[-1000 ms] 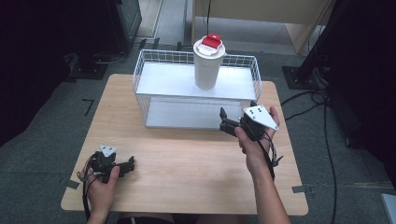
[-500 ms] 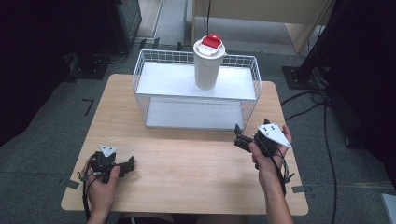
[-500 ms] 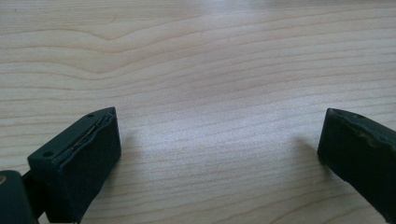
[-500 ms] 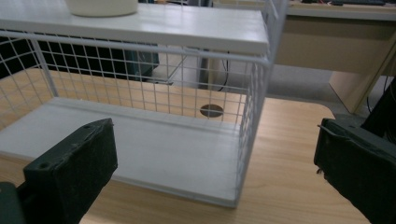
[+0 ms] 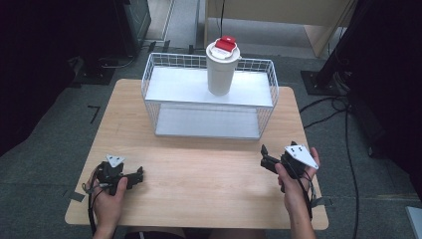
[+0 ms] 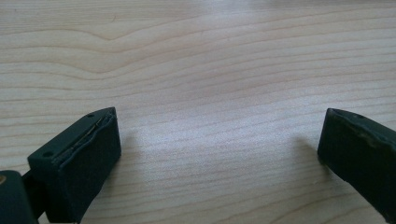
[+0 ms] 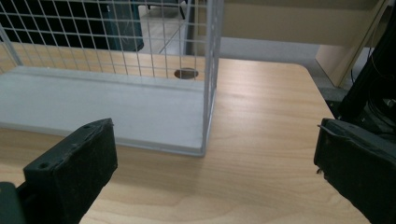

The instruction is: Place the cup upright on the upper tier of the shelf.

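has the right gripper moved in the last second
Yes. In the high view the right gripper has pulled back from the front of the wire shelf rack, toward the person and the table's near right edge, jaws open and empty.

Looks like a lab or test bay, not a home. Plain light-wood table (image 5: 199,174) on grey carpet tile floor (image 5: 45,164), tape marks stuck to the floor left of the left gripper (image 5: 133,178) and by the table corners. Beyond the right gripper (image 5: 266,160): black stand base (image 5: 318,82) and loose cables (image 5: 343,107) running across the floor. Far side, past the white wire rack (image 5: 209,102): dark equipment cabinet (image 5: 132,22) and a bare wooden panel (image 5: 278,10). Surroundings dim, light concentrated on the table. Handheld rigs with trailing cables fit a data-collection setup.
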